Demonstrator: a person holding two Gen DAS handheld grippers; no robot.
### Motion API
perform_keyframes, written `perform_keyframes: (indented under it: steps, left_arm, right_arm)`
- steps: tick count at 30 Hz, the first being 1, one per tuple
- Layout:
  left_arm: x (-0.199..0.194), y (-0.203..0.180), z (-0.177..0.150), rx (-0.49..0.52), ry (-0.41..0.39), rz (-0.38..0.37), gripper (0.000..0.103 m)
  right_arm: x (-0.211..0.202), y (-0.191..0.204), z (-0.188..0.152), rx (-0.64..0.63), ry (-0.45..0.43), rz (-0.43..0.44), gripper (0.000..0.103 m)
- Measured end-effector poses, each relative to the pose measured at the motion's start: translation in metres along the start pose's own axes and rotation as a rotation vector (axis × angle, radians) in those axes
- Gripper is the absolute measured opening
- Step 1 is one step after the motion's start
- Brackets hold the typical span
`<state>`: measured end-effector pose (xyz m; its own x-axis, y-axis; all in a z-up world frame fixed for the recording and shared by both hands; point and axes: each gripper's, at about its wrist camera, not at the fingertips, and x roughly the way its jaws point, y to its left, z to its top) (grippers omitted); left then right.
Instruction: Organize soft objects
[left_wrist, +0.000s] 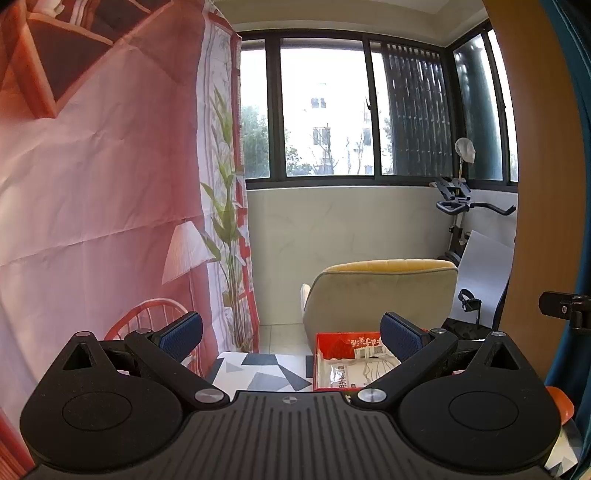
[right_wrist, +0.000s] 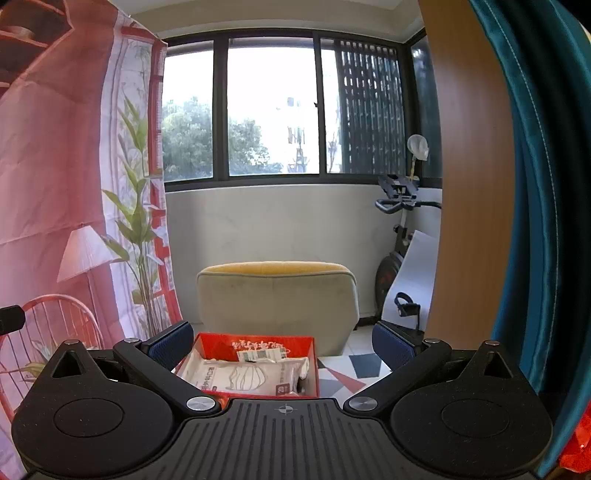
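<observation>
Left gripper (left_wrist: 291, 338): jaws spread wide, nothing between the blue pads — held level.
Right gripper (right_wrist: 282, 341): same, wide apart, holding nothing.

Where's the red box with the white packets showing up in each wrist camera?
Left wrist view: the red box sits low and right of centre, partly behind the left gripper's right finger.
Right wrist view: it sits low, left of centre, between the right gripper's open fingers.
Shared landmark: the yellow-topped chair right behind the box.
</observation>
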<state>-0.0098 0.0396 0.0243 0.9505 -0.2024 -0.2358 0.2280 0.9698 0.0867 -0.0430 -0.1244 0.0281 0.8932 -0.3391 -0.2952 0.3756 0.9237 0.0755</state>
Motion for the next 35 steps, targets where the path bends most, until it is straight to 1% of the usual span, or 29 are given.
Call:
perform_keyframes:
  steps: [35]
  left_arm:
    - [0.0040,0.0036,-0.0031,-0.012,0.003,-0.003,0.103]
  right_arm:
    - [0.0018,-0.0025,-0.0085,-0.004,0.010,-0.008,0.103]
